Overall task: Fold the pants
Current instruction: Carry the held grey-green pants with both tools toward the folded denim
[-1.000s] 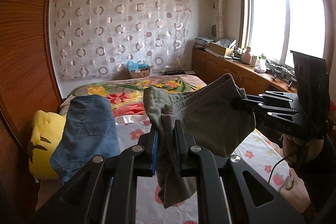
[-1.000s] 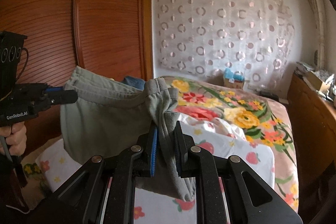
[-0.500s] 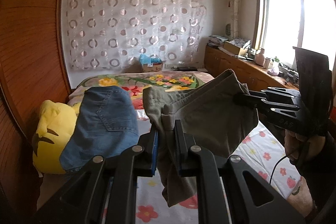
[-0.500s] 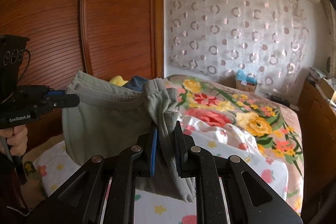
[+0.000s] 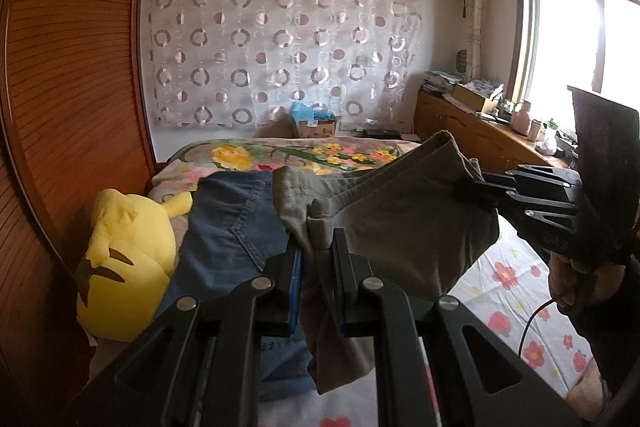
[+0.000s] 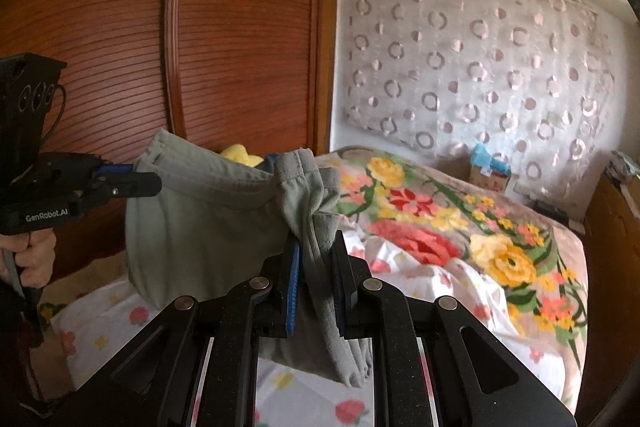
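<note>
Floral bed [image 5: 516, 291] holds jeans [image 5: 232, 239], yellow plush [image 5: 128, 267]; both tools clamp the olive pants [image 5: 404, 231] aloft.

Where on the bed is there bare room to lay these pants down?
Free: the white flower-print sheet below the olive pants, near side of the floral quilt. Crowded: the wardrobe side, where the jeans and yellow plush lie.

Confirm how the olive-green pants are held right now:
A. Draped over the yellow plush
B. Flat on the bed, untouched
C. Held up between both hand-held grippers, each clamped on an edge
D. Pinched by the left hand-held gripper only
C: the olive-green pants hang in the air, the left hand-held gripper and the right hand-held gripper each shut on a separate edge.
</note>
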`<state>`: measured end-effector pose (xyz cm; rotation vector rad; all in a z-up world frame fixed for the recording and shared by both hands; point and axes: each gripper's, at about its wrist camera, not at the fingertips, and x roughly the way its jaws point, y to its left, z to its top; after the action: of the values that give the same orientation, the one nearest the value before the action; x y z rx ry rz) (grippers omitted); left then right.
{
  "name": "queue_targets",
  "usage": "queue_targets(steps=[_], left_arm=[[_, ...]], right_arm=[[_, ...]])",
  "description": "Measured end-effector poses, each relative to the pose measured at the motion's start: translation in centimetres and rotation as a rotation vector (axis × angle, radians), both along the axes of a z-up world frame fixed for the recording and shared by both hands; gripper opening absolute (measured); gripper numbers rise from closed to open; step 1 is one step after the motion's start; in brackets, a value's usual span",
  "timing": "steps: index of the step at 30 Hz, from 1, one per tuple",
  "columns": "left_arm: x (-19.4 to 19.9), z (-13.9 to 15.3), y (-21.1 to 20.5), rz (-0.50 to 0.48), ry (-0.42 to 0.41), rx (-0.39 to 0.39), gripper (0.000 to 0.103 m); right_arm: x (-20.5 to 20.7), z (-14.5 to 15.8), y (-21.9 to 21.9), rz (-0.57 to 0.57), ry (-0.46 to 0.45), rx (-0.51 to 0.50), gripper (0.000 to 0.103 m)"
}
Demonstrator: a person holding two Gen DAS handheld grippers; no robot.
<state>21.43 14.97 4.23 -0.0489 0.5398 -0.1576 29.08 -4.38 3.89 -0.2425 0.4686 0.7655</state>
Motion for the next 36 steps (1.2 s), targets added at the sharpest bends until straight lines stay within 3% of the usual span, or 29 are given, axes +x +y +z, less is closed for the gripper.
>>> queue_targets(steps=[7, 14, 20, 36], left_arm=[[1.7, 1.2, 1.5, 0.019, -0.033, 0.013, 0.011], [2.0, -0.5, 2.7, 0.054, -0.005, -0.016, 0.011], [1.8, -1.9, 2.5, 0.078, 0.022, -0.022, 0.011], [-1.6, -5.2, 4.2, 0.252, -0.010, -0.082, 0.011]], right_arm=[[2.5, 1.1, 1.9, 0.016, -0.036, 0.025, 0.012], [4.6, 1.2, 4.0, 0.051, -0.078, 0.006, 0.011], [6.4, -0.6, 6.6, 0.097, -0.061, -0.008, 0.012], [8.8, -3.2, 13.3, 0.236, 0.000, 0.006, 0.012]])
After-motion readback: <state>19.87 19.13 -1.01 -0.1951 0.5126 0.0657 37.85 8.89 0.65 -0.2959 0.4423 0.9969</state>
